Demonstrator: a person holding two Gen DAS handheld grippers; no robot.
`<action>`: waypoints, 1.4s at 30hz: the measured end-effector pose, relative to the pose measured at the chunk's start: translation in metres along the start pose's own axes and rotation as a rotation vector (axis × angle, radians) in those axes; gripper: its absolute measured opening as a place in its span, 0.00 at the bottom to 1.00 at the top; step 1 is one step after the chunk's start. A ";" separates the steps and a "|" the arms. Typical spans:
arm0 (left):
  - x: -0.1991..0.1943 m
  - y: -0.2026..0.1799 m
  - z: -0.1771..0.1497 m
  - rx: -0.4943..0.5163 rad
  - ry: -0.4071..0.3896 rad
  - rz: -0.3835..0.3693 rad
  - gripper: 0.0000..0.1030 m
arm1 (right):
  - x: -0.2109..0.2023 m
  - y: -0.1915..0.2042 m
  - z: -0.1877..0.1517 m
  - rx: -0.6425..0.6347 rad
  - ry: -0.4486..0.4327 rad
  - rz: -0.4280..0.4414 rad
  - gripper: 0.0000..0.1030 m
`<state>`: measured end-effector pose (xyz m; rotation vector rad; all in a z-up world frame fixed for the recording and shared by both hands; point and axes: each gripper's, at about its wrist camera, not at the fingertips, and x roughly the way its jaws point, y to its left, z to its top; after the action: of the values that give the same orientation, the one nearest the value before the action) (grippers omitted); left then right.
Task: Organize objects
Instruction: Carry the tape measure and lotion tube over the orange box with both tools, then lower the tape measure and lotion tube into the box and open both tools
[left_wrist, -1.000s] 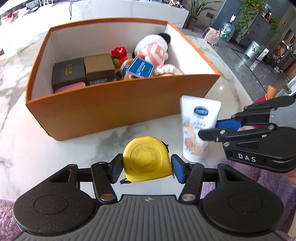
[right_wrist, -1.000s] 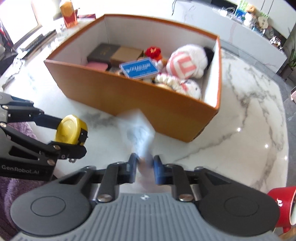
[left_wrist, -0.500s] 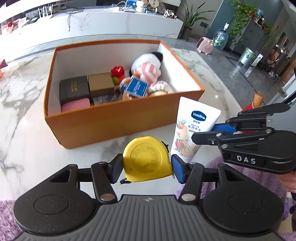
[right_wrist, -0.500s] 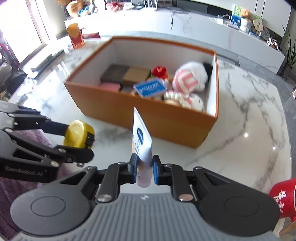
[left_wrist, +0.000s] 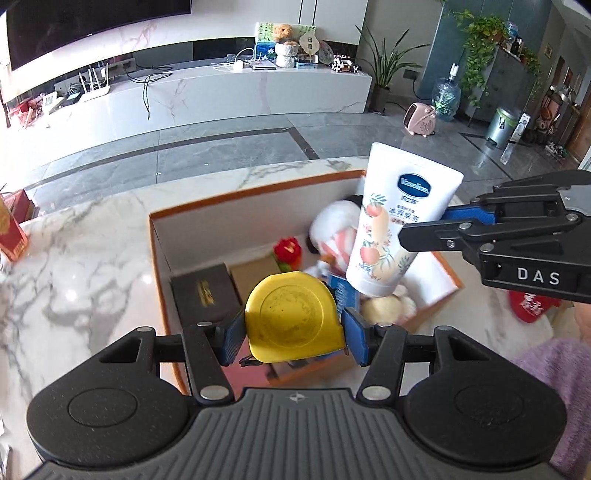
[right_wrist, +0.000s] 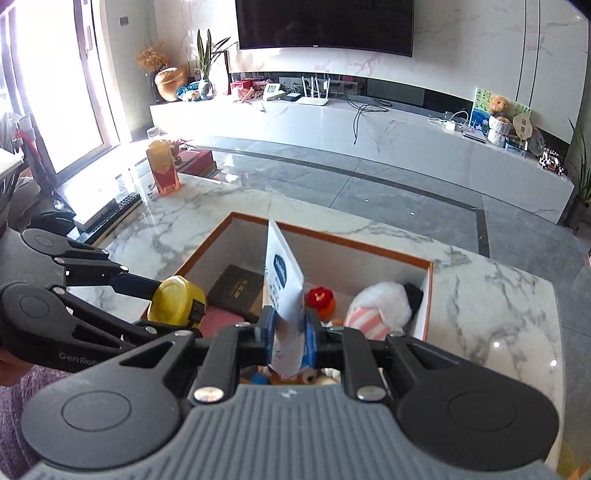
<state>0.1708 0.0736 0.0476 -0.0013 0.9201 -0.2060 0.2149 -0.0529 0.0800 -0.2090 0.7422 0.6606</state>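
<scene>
My left gripper (left_wrist: 293, 332) is shut on a yellow tape measure (left_wrist: 293, 317) and holds it in the air over the front left of the orange box (left_wrist: 255, 192). My right gripper (right_wrist: 290, 338) is shut on a white Vaseline tube (right_wrist: 284, 291), upright with its cap down, over the box (right_wrist: 354, 243). The tube also shows in the left wrist view (left_wrist: 395, 221). The tape measure shows in the right wrist view (right_wrist: 175, 306). The box holds a black box (left_wrist: 205, 295), a brown box (left_wrist: 256, 271), a red toy (left_wrist: 288, 249) and a pink-striped plush (right_wrist: 376, 310).
The box stands on a white marble table (left_wrist: 85, 251). A red cup (left_wrist: 532, 304) is to the right of the box. A red carton (right_wrist: 162, 171) stands at the far left of the table. Beyond the table are grey floor and a long white TV bench (right_wrist: 369, 125).
Both grippers have risen and moved forward from the table in front of the box to above its opening, carrying the tape measure and the tube. The view has tilted up toward the room.
</scene>
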 end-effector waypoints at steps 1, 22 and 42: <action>0.007 0.004 0.005 0.008 0.006 0.011 0.63 | 0.011 -0.002 0.006 -0.002 -0.003 0.004 0.17; 0.112 0.041 0.034 0.233 0.128 0.121 0.63 | 0.198 -0.002 0.039 -0.304 0.048 0.055 0.17; 0.143 0.046 0.042 0.280 0.212 0.158 0.64 | 0.198 -0.028 0.030 -0.106 0.098 0.064 0.38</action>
<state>0.2963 0.0894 -0.0443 0.3565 1.0907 -0.1888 0.3580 0.0326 -0.0353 -0.3180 0.8112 0.7558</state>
